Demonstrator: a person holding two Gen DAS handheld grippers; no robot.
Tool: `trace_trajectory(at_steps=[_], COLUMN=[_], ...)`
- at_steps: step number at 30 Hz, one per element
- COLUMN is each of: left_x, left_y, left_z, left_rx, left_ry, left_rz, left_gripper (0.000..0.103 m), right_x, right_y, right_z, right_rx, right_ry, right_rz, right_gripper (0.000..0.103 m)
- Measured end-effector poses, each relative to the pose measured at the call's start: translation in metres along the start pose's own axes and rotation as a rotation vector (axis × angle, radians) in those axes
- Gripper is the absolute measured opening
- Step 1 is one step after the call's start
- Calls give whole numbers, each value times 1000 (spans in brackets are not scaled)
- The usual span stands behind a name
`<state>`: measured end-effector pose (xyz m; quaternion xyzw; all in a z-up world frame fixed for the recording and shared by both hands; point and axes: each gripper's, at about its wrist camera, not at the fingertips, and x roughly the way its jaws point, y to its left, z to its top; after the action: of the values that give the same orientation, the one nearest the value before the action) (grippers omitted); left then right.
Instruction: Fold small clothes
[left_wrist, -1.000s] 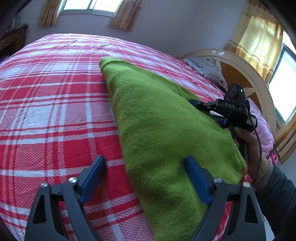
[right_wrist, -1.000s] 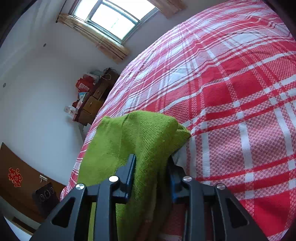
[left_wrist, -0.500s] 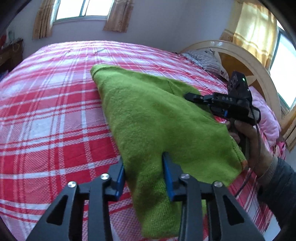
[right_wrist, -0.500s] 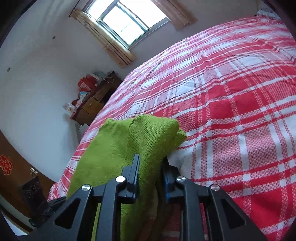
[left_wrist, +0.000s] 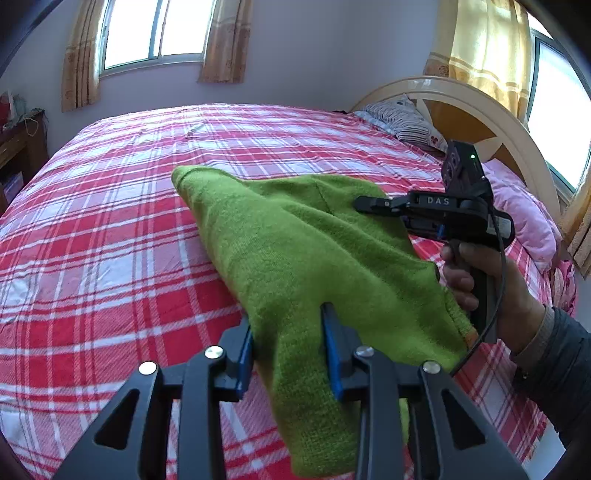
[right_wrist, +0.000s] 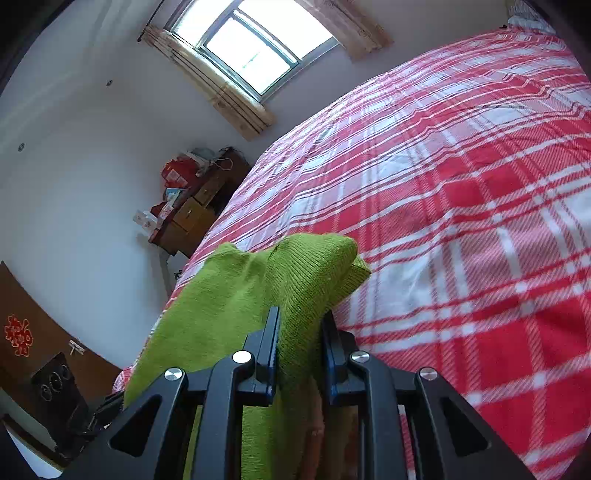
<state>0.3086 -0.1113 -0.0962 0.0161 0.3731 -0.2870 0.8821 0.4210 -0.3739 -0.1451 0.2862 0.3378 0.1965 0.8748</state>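
Nearest, in the left wrist view: pinched a bunched fold of the green sweater (left_wrist: 295, 240) with the left gripper (left_wrist: 287, 318), blue-padded fingers pressed into the knit from both sides. Had stood spread wide over that near edge a second earlier, one finger on the plaid, the other on the cloth. Since closed down and taken hold. Raised the near edge off the bed (left_wrist: 110, 258), with a flap left hanging below the fingers.

Just to the right and a little farther: gripped the other near corner with the right gripper (right_wrist: 300, 316), fingers nearly together on a thick roll of the same green knit, much as a second before, only a touch tighter. Carried by a hand (left_wrist: 480, 280) in a dark sleeve.

Beyond the fingers: left the sweater's far end lying on the red plaid cover near the middle of the bed, tapering to a rounded tip at the far left. Drew the rest up like a tent between the two grips.

Judged from this: grasp secured on both sides, so ready to carry the near edge over toward the far end. Fold itself not yet made.

Farthest: a striped pillow (left_wrist: 402, 122) against the curved headboard (left_wrist: 480, 107) at the far right, and a curtained window (left_wrist: 147, 33) in the far wall.
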Motion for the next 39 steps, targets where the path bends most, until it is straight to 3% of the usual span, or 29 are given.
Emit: trace_trajectory(at_steps=[15, 39], left_x=[-56, -130], left_y=[19, 90], left_z=[-20, -75], left_rx=[-33, -198], left_ry=[-60, -127], left_rz=[25, 152], left_gripper=[33, 33], right_x=[3, 88], right_y=[64, 174], right_z=[-33, -81], right_rx=[-41, -130], right_ry=[15, 142], right_rz=[59, 212], right_gripper=[19, 19])
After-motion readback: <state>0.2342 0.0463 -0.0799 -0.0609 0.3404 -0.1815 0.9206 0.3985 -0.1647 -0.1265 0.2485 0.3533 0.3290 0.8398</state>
